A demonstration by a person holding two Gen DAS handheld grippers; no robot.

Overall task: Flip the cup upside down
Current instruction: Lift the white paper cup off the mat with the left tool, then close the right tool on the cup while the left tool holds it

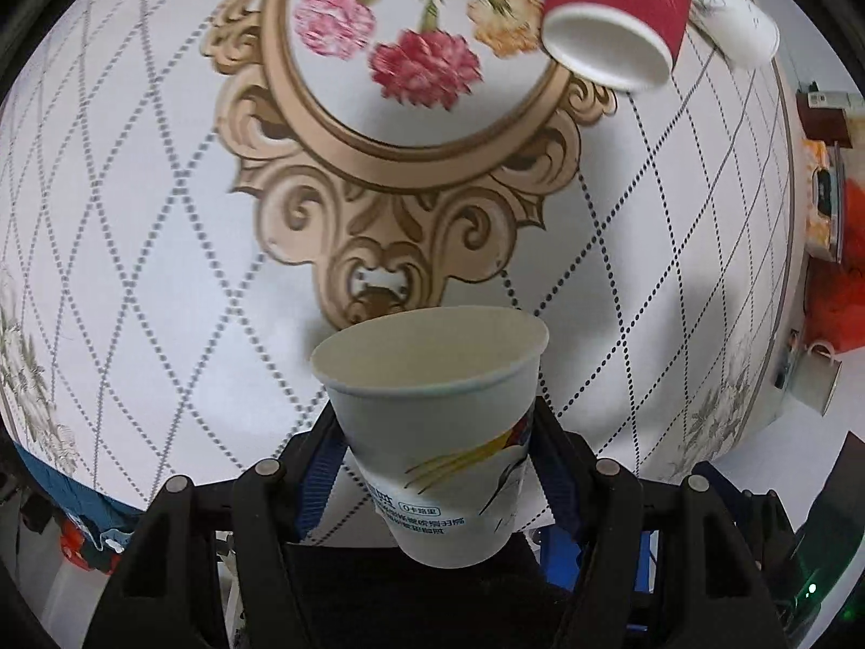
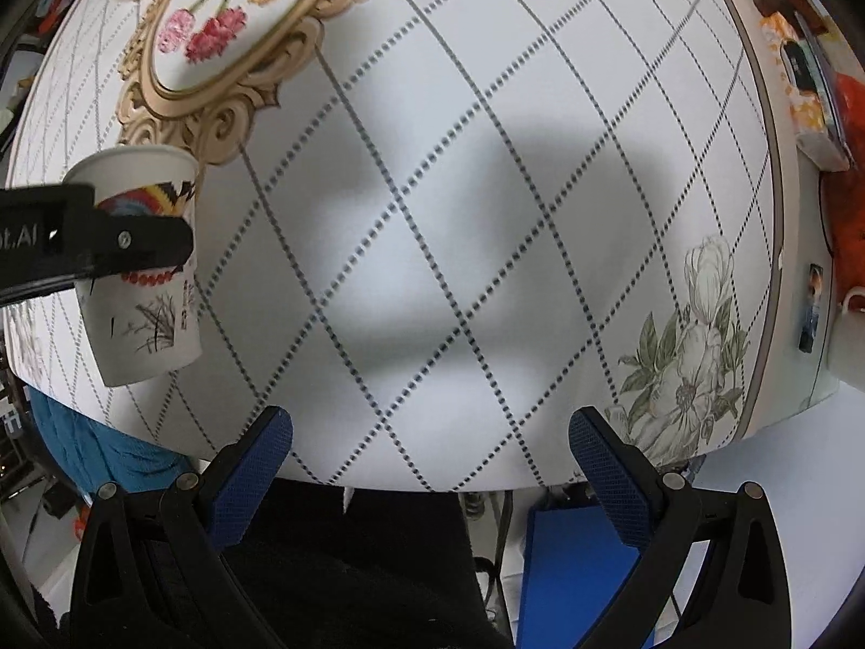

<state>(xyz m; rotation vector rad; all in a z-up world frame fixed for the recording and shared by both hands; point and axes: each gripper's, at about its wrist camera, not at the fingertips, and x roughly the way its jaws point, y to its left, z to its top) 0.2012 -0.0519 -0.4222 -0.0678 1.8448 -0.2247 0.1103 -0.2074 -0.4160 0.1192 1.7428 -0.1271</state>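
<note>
1. My left claw (image 1: 438, 465) is squeezing the white printed paper cup (image 1: 432, 422) mouth-up above the patterned counter (image 1: 135, 216); overtightening is risking crushing it.
2. My right claw (image 2: 432, 465) is hanging wide open, empty.
3. Rotating fast, the cup may be slipping free.

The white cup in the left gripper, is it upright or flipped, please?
Upright: the white cup has its open rim up and base down, clamped in the left gripper.
</note>
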